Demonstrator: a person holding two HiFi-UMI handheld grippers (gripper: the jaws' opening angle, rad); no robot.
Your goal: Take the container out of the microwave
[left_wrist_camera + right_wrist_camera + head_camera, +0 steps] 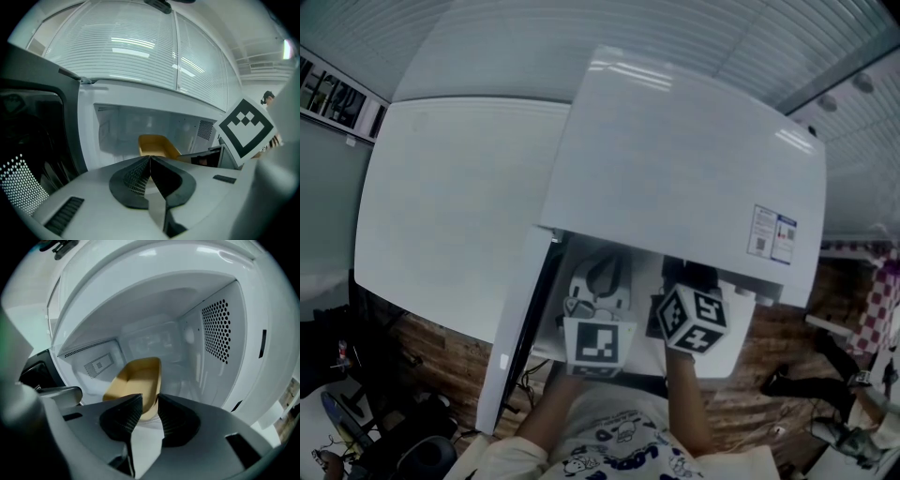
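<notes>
Inside the open microwave [675,159], a yellow container [136,380] sits on the floor. The right gripper [149,404] pinches its near wall. The left gripper [150,161] is clenched empty at the opening.

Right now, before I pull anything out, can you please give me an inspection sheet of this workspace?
Surface: the white cavity of the microwave; only the container seen in it.
Job's things: yellow container inside the microwave; door open, swung to the left.
Clutter: dark items at lower left, too blurred to name.
Grippers: right hand-held gripper shut on the container's near rim; left hand-held gripper shut, empty, in front of the opening.
Cables: thin dark cables below the door, ends not visible.
Surroundings: wood-pattern floor; blinds behind the microwave.
</notes>
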